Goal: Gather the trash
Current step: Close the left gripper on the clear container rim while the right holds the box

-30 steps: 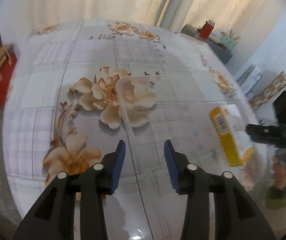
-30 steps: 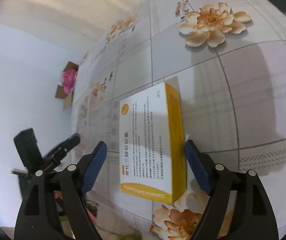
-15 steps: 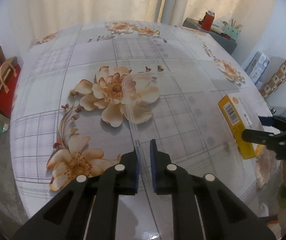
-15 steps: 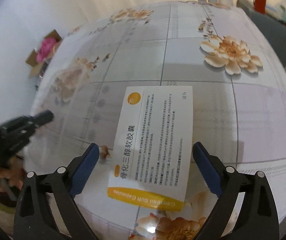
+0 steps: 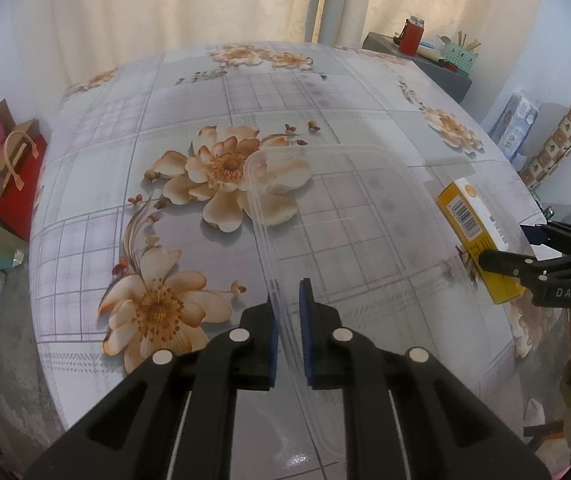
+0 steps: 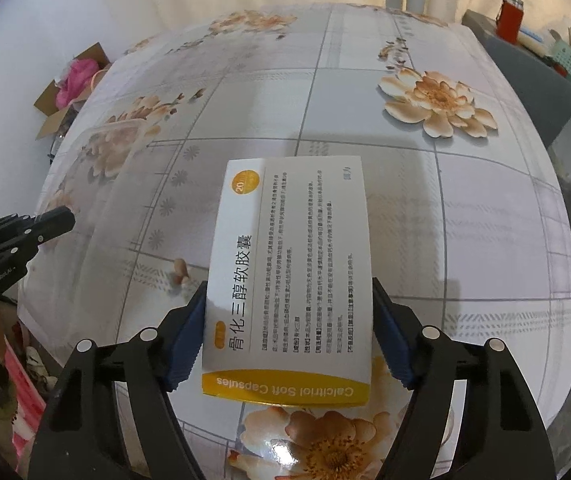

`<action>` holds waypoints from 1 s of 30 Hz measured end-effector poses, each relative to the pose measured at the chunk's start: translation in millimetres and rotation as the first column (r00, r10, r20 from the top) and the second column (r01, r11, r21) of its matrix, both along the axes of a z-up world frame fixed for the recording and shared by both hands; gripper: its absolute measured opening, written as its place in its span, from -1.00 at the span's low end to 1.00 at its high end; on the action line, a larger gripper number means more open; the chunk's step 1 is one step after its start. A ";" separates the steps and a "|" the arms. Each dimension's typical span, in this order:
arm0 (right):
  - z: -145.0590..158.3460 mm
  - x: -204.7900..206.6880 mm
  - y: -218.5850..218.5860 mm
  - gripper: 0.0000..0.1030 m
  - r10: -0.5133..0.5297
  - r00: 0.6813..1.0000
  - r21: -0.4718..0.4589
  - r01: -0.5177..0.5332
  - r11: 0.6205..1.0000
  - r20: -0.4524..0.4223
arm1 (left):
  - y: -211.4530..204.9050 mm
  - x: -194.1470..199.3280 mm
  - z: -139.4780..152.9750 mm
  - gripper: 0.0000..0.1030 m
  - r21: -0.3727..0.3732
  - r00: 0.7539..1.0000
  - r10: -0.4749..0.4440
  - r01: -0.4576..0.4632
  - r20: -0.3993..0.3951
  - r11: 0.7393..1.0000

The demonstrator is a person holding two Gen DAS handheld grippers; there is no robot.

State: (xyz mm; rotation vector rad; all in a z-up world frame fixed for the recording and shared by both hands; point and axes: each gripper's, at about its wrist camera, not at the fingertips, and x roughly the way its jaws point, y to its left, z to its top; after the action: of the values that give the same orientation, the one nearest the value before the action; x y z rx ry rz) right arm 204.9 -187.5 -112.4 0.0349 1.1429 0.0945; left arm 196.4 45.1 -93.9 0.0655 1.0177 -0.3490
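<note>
2 pieces of trash are being picked up at once, and neither has left the table (image 5: 97, 152) yet.

The left gripper (image 5: 287, 334) has its jaws nearly together on the near rim of a clear plastic container (image 5: 325, 208), which lies flat on the flowered tablecloth and stretches away toward 12 o'clock in the left wrist view. The rim runs straight down between the blue pads, so this reads as a firm pinch on thin plastic. Nothing shows the container off the cloth.

The right gripper (image 6: 291, 336) is closing around a yellow and white medicine box (image 6: 289, 276), printed "Calcitriol Soft Capsules". The box lies flat near the table's edge, at 3 o'clock in the left wrist view and dead centre in the right wrist view. Its long sides sit between the 2 pads, which look to be at or just meeting the cardboard; I cannot tell whether they are pressing on it yet.

Judged so: 1 item secured, 1 almost grasped, 0 disposed of. Lifting both and carrying them to a bin remains, and no bin is visible in either view.
</note>
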 end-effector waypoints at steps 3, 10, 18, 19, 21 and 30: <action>1.4 -1.7 1.4 0.40 -0.008 1.000 0.007 0.008 1.000 -0.004 | -1.7 -0.7 0.2 -0.82 0.014 1.000 -0.001 0.000 0.010 1.000; 0.9 -4.7 3.6 0.35 -0.018 1.000 0.005 0.018 1.000 0.007 | -6.6 -5.0 1.6 -0.82 0.072 0.999 -0.012 0.008 0.051 0.997; 2.4 -7.9 1.7 0.33 -0.024 1.000 0.021 0.023 1.000 0.014 | -11.1 -9.6 7.9 -0.83 0.111 0.994 -0.030 0.018 0.106 0.994; 2.6 -8.4 1.1 0.33 -0.025 1.000 0.026 0.025 0.999 0.015 | -12.1 -11.2 9.4 -0.85 0.116 0.993 -0.031 0.018 0.113 0.993; 4.5 -9.4 0.3 0.33 -0.028 0.999 0.030 0.027 0.999 0.020 | -13.1 -12.3 12.0 -0.87 0.119 0.992 -0.034 0.019 0.122 0.993; 15.8 -16.2 -4.4 0.33 -0.040 0.998 0.047 0.037 0.998 0.054 | -19.4 -18.8 25.6 -0.92 0.127 0.985 -0.044 0.023 0.169 0.992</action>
State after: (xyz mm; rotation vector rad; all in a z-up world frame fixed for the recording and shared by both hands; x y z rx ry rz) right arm 188.7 -191.9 -96.6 0.0951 1.0851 0.0870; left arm 177.6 25.7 -68.3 0.2221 0.8674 -0.3049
